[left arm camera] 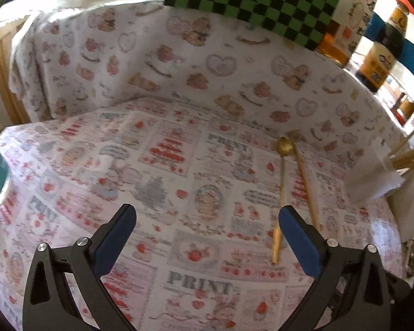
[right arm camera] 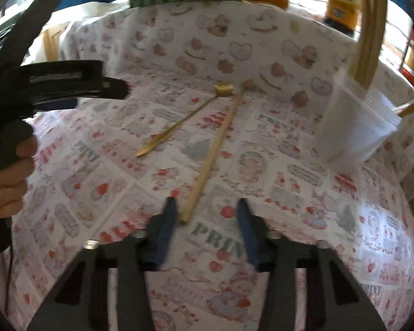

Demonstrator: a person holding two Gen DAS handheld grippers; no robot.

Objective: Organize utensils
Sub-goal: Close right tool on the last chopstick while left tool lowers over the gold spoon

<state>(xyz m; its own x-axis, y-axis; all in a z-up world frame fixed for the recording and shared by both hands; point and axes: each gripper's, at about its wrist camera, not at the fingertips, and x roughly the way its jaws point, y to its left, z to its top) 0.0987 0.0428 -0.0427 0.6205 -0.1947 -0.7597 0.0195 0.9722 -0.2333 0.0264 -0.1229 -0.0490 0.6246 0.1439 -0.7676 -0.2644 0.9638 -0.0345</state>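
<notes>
r gripper (right arm camera: 207, 215) by chopstick (right arm camera: 209, 154); spoon (right arm camera: 179, 121) beyond.

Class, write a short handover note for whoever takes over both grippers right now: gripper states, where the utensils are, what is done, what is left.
Left gripper: open, empty, above the tablecloth.
Right gripper: partly open, nothing gripped; the chopstick end lies just ahead between its fingers.
Gold spoon lies flat beside the chopstick, heads near each other.
Done: several chopsticks already stand in the white holder at right.
Left: grip the chopstick and move it to the holder, then likely the spoon.
</notes>
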